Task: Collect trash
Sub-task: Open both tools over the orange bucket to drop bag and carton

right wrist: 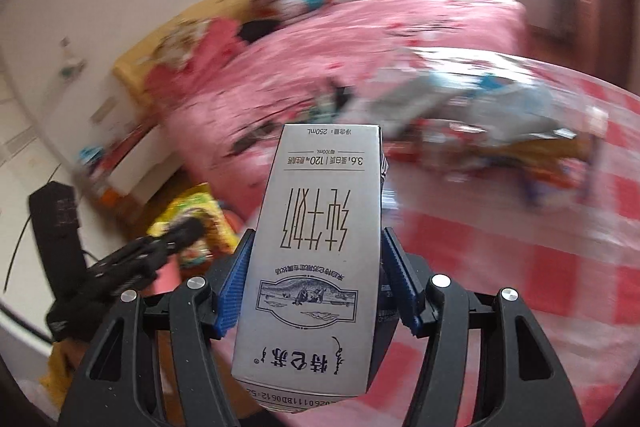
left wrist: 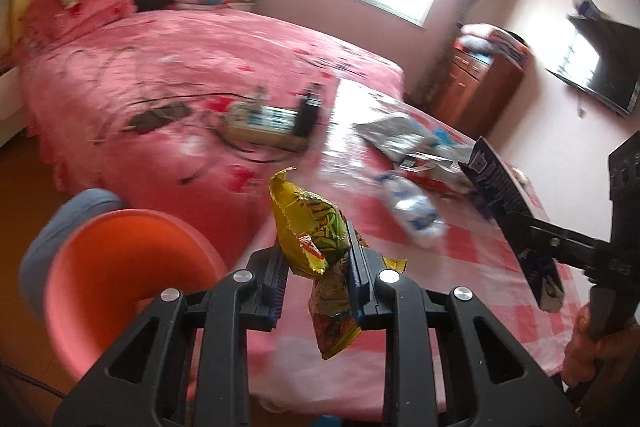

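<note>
My left gripper [left wrist: 318,251] is shut on a crumpled yellow-green snack wrapper [left wrist: 312,223] and holds it in the air between an orange stool and the table. My right gripper [right wrist: 316,239] is shut on a silver milk carton [right wrist: 316,227], whose print reads upside down, with a blue pad pressed on each side. In the left wrist view that carton [left wrist: 500,195] looks dark and hangs over the table's right part. In the right wrist view the left gripper [right wrist: 176,235] and its wrapper [right wrist: 200,215] sit low on the left. A heap of wrappers [right wrist: 480,123] lies on the table.
The table carries a pink checked cloth [left wrist: 460,267], with a crushed plastic bottle [left wrist: 416,211] and loose packets [left wrist: 408,135] on it. An orange stool [left wrist: 120,275] stands at the lower left. The pink bed [left wrist: 160,67] behind holds a power strip [left wrist: 264,123] and cables.
</note>
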